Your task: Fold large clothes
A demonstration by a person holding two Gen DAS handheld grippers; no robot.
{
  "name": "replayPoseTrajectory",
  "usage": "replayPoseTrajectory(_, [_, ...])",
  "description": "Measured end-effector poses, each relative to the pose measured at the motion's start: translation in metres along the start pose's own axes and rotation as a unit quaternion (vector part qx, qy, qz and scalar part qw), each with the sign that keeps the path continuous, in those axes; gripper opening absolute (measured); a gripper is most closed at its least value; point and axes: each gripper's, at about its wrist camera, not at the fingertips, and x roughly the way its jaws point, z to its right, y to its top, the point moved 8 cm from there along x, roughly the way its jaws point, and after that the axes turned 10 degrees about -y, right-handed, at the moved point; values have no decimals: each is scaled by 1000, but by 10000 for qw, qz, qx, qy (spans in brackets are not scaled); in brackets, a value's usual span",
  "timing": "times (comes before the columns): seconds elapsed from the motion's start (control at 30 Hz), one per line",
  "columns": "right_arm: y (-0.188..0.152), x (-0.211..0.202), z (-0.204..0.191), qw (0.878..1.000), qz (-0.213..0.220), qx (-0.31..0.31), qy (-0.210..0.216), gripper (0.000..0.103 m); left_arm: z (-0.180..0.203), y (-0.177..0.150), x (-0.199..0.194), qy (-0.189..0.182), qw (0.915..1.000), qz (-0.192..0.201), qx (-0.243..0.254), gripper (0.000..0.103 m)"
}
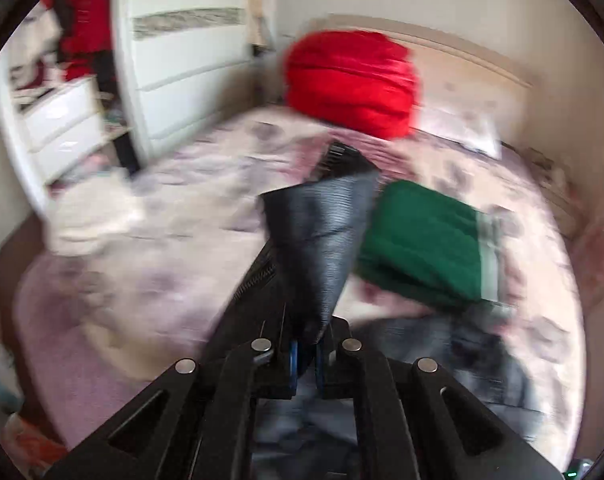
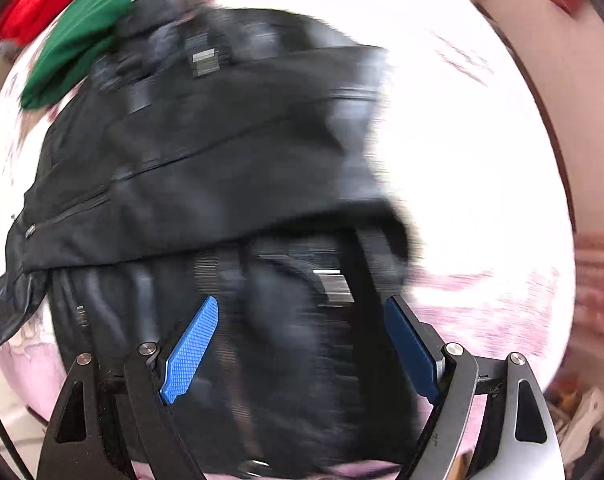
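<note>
While the left gripper (image 1: pixel 305 364) is pinching a corner of the black jacket (image 2: pixel 206 168) lying on the bed (image 1: pixel 162 248), the right gripper (image 2: pixel 302 344) is hovering wide apart directly above its near part.

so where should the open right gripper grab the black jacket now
Take the folded edge of the black jacket, the thick ridge across its middle, coming straight down from above. The right gripper hovers open over the lower panel, while the left gripper pinches a corner.
</note>
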Motion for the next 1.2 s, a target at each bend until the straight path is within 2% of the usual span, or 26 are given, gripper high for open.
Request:
replayPoseTrajectory(0.07, [1, 4, 39, 9998, -69, 207, -18, 87, 53, -15, 17, -460, 9985, -293, 87, 3])
replayPoseTrajectory(0.1, [2, 6, 59, 9995, -76, 312, -74, 87, 95, -32, 33, -875, 9941, -607, 206, 3])
replayPoseTrajectory(0.13, [4, 7, 82, 9988, -78, 466, -141, 87, 116, -43, 40, -1006, 9916, -769, 281, 3])
replayPoseTrajectory(0.2, [3, 14, 117, 9969, -145, 748, -191, 87, 176, -83, 63, -1398, 9802, -1282, 570, 3])
replayPoseTrajectory(0.3, [-2, 25, 157, 9931, -310, 1116, -197, 87, 228, -130, 89, -1536, 9655, -1824, 1047, 4])
replayPoseTrajectory(0.37, [-5, 31, 174, 9915, -400, 1226, -178, 87, 252, -166, 105, -1431, 9512, -2275, 1516, 4])
replayPoseTrajectory(0.43, [-9, 33, 183, 9917, -428, 1210, -31, 87, 258, -193, 114, -1414, 9375, -2605, 1823, 4])
replayPoseTrajectory(0.5, [-6, 31, 185, 9922, -450, 1135, 255, 87, 261, -212, 113, -1429, 9271, -2806, 2032, 10])
replayPoseTrajectory(0.53, [1, 27, 187, 9923, -468, 1067, 420, 87, 264, -216, 113, -1496, 9225, -2896, 2069, 20])
replayPoseTrajectory(0.6, [5, 21, 185, 9923, -503, 942, 625, 87, 261, -229, 108, -1696, 9088, -3224, 2033, 53])
replayPoseTrajectory(0.63, [7, 18, 184, 9921, -495, 889, 730, 87, 258, -231, 103, -1874, 9030, -3372, 1892, 87])
replayPoseTrajectory(0.67, [17, 8, 182, 9917, -496, 808, 872, 87, 253, -232, 96, -2052, 8975, -3501, 1730, 94])
replayPoseTrajectory(0.7, [21, 4, 179, 9907, -509, 750, 1016, 87, 249, -232, 90, -2160, 8933, -3593, 1621, 94])
replayPoseTrajectory(0.77, [41, -10, 167, 9873, -544, 683, 1323, 87, 236, -231, 73, -2466, 8777, -3886, 1333, 94])
replayPoseTrajectory(0.8, [51, -18, 160, 9841, -559, 676, 1546, 87, 225, -226, 66, -2521, 8752, -3944, 1220, 94])
replayPoseTrajectory(0.83, [63, -25, 154, 9813, -564, 674, 1714, 87, 213, -227, 58, -2486, 8762, -3958, 1178, 94])
replayPoseTrajectory(0.87, [74, -35, 141, 9774, -560, 651, 1931, 87, 196, -218, 51, -2377, 8811, -3925, 1149, 94])
replayPoseTrajectory(1.0, [107, -38, 75, 9701, -597, 416, 2314, 87, 83, -158, 57, -1085, 9325, -3331, 875, 94])
replayPoseTrajectory(1.03, [112, -35, 61, 9706, -623, 374, 2295, 87, 56, -149, 66, -750, 9406, -3214, 797, 94])
replayPoseTrajectory(1.07, [119, -25, 44, 9718, -711, 319, 2226, 87, 25, -140, 78, -378, 9460, -3142, 703, 94])
replayPoseTrajectory(1.13, [123, -3, 19, 9740, -944, 132, 2053, 85, -30, -132, 104, 236, 9483, -3123, 510, 94])
replayPoseTrajectory(1.17, [124, 8, 7, 9748, -1059, 5, 1963, 69, -49, -133, 116, 427, 9460, -3179, 461, 94])
replayPoseTrajectory(1.2, [123, 18, -5, 9766, -1114, -157, 1834, 34, -62, -134, 127, 510, 9443, -3223, 419, 94])
